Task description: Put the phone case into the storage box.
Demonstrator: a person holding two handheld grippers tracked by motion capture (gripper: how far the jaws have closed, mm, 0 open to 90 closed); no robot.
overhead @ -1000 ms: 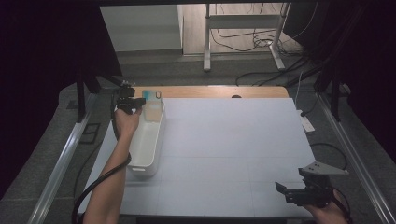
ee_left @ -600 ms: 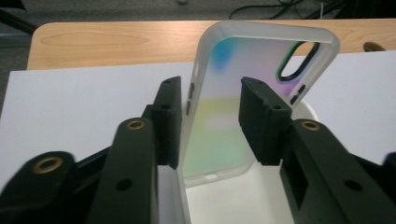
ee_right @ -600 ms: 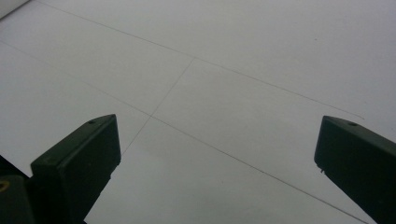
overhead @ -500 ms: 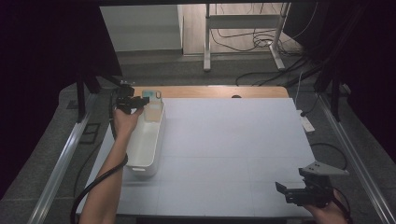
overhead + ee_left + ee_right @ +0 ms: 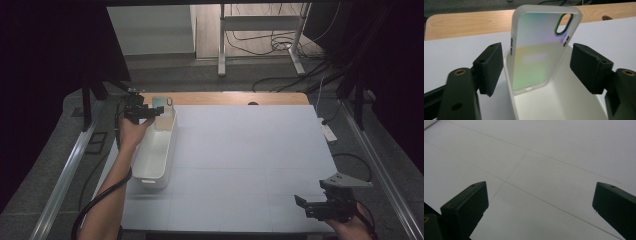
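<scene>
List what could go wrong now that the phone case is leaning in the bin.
1. The phone case stands tilted against the end wall of the white bin; it may slide down or topple.
2. The left gripper has just been opening, its pads clear of the case; withdrawing carelessly could knock it.

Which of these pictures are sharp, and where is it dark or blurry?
High view: dark surround, table evenly lit, fairly soft. Left gripper view: phone case sharp, with iridescent sheen; near parts of the left claw blurred. Right gripper view: dim, grey, right claw soft.
</scene>
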